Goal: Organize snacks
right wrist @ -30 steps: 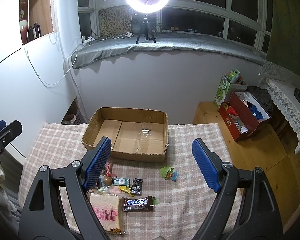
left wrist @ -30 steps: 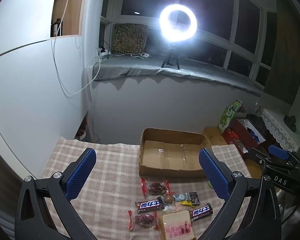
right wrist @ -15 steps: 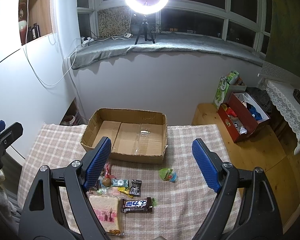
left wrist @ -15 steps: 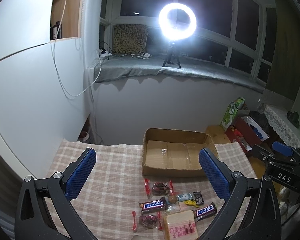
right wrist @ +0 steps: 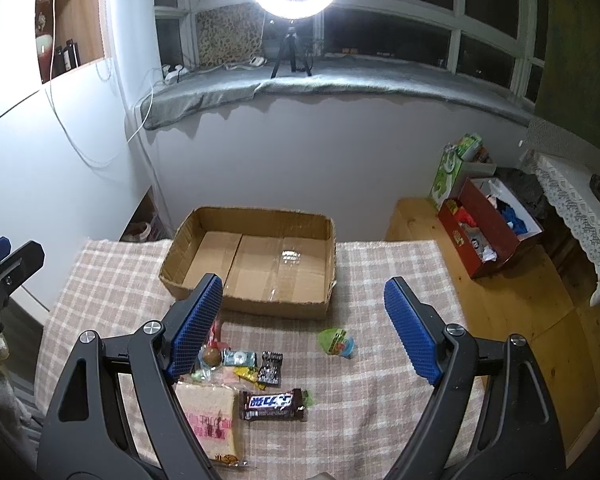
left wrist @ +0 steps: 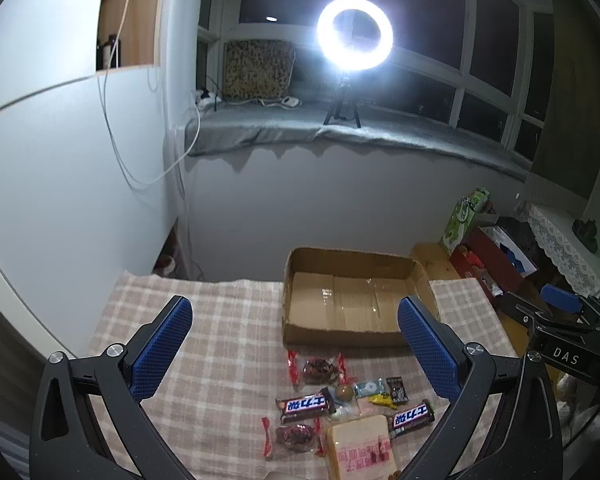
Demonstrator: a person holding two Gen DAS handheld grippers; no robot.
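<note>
Room dim | ring light [left wrist: 355, 33] very bright, glary | windows [right wrist: 396, 20] black | edges bent, corners dark | middle sharp

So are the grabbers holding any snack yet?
No. Left gripper and right gripper are both open, empty, above the snacks.

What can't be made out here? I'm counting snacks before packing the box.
- Bread pack: left wrist view, bottom edge cuts it off.
- Red-wrapped snacks: right wrist view, mostly behind the right hand-held gripper's finger.
- Small sachets: print too small to read.
- Green snack: absent from left view.
</note>
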